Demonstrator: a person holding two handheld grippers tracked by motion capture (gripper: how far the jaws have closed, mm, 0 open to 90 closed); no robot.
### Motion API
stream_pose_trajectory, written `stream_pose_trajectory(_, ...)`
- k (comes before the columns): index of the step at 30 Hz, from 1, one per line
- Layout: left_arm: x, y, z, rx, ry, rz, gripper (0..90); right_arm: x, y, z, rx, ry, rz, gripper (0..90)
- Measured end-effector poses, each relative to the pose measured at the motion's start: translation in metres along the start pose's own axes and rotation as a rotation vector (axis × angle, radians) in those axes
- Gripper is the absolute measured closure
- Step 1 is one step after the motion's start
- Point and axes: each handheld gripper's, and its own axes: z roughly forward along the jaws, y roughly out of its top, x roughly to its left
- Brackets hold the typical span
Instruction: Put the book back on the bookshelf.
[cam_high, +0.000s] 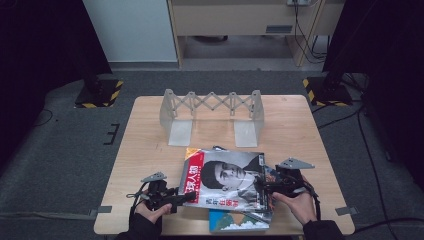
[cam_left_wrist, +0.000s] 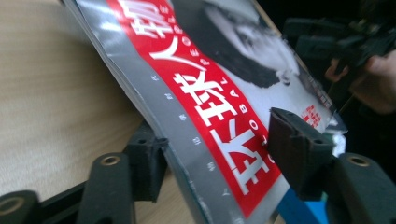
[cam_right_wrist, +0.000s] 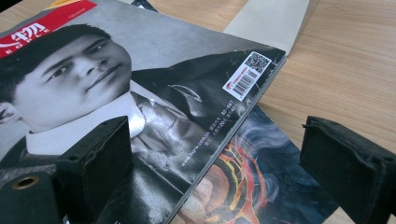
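Two grippers at one magazine

Near the table's near edge, the magazine is straddled at its left edge by the left gripper, jaws half open, one beneath it. The right gripper is seen wide open, holding nothing; a flame-printed cover is revealed underneath.

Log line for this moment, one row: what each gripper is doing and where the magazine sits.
left gripper: jaws straddle magazine spine edge | right gripper: open at its far edge | magazine: on stack, near table front | rack: behind
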Motion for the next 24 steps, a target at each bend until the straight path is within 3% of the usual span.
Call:
stream_pose_trajectory(5, -0.005, 0.004, -0.005, -0.087, -0.053, 0.021, 43.9, 0.000, -0.001, 0.002, 0.004, 0.006, -0.006, 9.5)
stream_pose_trajectory(10, -0.009, 0.009, -0.003, -0.166, -0.126, -0.005, 48.3, -0.001, -0.001, 0.001, -0.013, 0.017, 0.012, 9.4)
stream_pose_trajectory(13, -0.014, 0.011, 0.004, -0.158, -0.088, 0.049, 49.9, -0.001, -0.001, 0.002, -0.018, 0.021, 0.018, 9.4)
stream_pose_trajectory(17, -0.008, 0.013, 0.010, -0.132, -0.067, 0.036, 51.5, -0.002, -0.002, 0.002, -0.015, 0.017, 0.016, 9.4)
stream_pose_trajectory(20, -0.004, 0.016, 0.010, -0.142, -0.097, -0.009, 56.6, -0.002, -0.002, 0.003, -0.014, 0.019, 0.017, 9.3)
stream_pose_trajectory(24, -0.005, 0.018, 0.011, -0.148, -0.120, 0.007, 59.2, -0.002, -0.001, 0.004, -0.022, 0.025, 0.023, 9.2)
